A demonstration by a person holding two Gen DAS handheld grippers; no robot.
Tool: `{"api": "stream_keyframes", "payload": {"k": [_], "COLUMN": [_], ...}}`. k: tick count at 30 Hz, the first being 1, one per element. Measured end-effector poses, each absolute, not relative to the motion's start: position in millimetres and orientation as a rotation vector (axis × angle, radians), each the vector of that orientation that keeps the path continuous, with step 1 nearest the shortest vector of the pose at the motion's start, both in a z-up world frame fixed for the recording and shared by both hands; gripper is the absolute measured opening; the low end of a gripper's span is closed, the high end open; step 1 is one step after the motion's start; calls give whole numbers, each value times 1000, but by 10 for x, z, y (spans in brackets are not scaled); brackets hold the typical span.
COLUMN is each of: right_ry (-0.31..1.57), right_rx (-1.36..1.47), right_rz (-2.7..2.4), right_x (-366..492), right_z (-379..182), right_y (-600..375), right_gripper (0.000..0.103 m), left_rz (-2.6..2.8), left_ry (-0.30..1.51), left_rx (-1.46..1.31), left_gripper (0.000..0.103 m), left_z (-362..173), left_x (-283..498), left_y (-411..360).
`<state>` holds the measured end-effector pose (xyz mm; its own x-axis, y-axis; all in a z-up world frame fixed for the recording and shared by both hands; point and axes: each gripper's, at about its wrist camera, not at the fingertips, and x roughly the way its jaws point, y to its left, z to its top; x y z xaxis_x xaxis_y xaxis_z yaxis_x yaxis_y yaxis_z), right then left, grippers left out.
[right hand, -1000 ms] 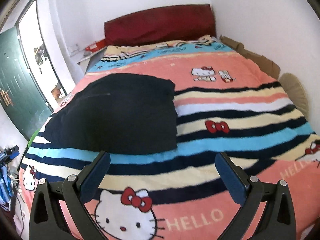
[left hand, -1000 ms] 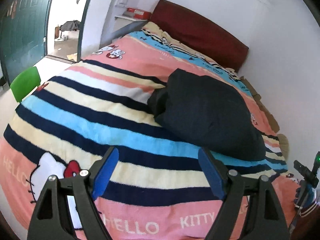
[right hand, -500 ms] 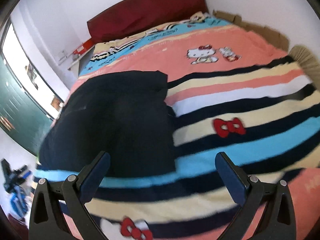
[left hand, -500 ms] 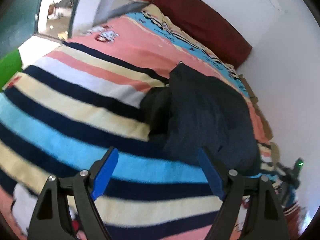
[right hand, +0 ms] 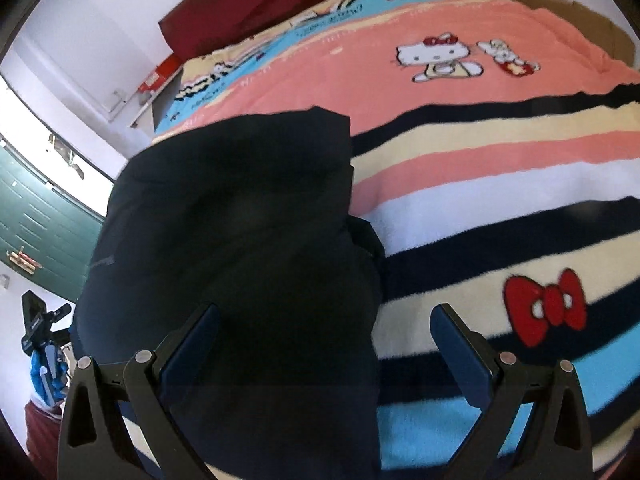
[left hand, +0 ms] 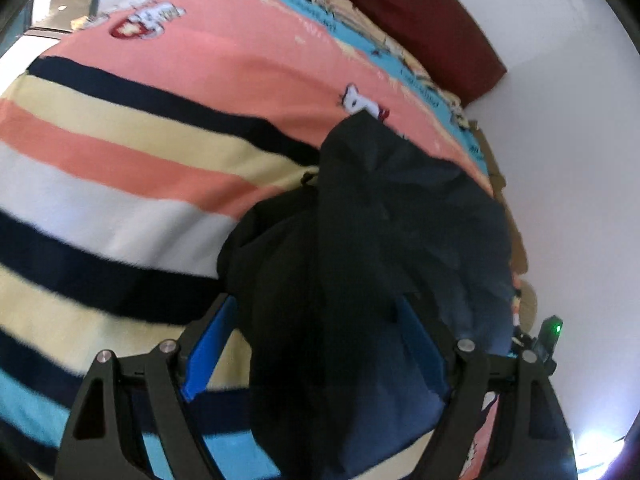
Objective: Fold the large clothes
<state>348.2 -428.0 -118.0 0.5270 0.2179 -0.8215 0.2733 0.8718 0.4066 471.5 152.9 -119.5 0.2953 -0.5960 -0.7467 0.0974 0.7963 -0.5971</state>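
A large dark navy garment lies bunched on the striped Hello Kitty blanket. My left gripper is open, low over the garment's near edge, and the cloth lies between its blue pads. In the right wrist view the same garment fills the left half. My right gripper is open, its jaws straddling the garment's right edge, with one pad over cloth and the other over the blanket.
A dark red headboard stands against the white wall. Cardboard lines the bed's far side. A green door and a doorway are at the left. A tripod device stands beside the bed.
Both grippers have moved forward and down to the garment, which now lies between their open jaws. Both stayed open.
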Motion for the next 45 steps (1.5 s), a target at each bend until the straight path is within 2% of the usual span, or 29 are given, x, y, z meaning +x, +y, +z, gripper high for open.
{"api": "stream_keyframes", "payload": {"k": [4,6,8,11,17,23,31,36,39,41,43,45], "right_ry": [1067,1084,1109,1145,1201,1185,1154,1119,1098,1072,1035,1011], "right_rx": [546,577,617,682,847,917,942,878,872,863,884,885], "right_rz": [-15,7,45,91,221,329,428,385,368,359,378,391], "right_x": [3629,3703,3778,3847,3909,3948,3962,3973,3958,3944,3925,3909], "right_z": [-1350,-1443,-1552,-1713,-2132,-2189,-2346,-2328,-2304,-2274,-2226,-2160], "right_y": [-4363,-4429,-4502,-4607,-4651,-4547,-4428,-4327,-4298,-4277,-4279,-4274], "right_gripper": [103,103,103,103,103,103,103,103,103,97,72,58], "left_rz": [-526,-552,-561,-592,-693,-776,-729,-674,-678,-699,-723,-738], "left_ry": [1202,1220,1241,1263,1291,1286,1293,1225,1181,1147,1110,1075], "left_rx": [-495,-498,-488,-469,-623,-792,-715,-657,-649,-655,-660,-662], "left_gripper": [82,86,97,103,103,103,103,102,94,73,60,52], "left_z": [-1381,-1504,-1608,-1717,-2019,-2095,-2089,-2040,-1971,-1915,-1834,-1753], "left_x": [4894,4994,5070,5131,5164,5156,5088,4982,4909,4852,4799,4755], "left_y": [1423,1373,1347,1316,1361,1401,1252,1054,1000,991,981,990]}}
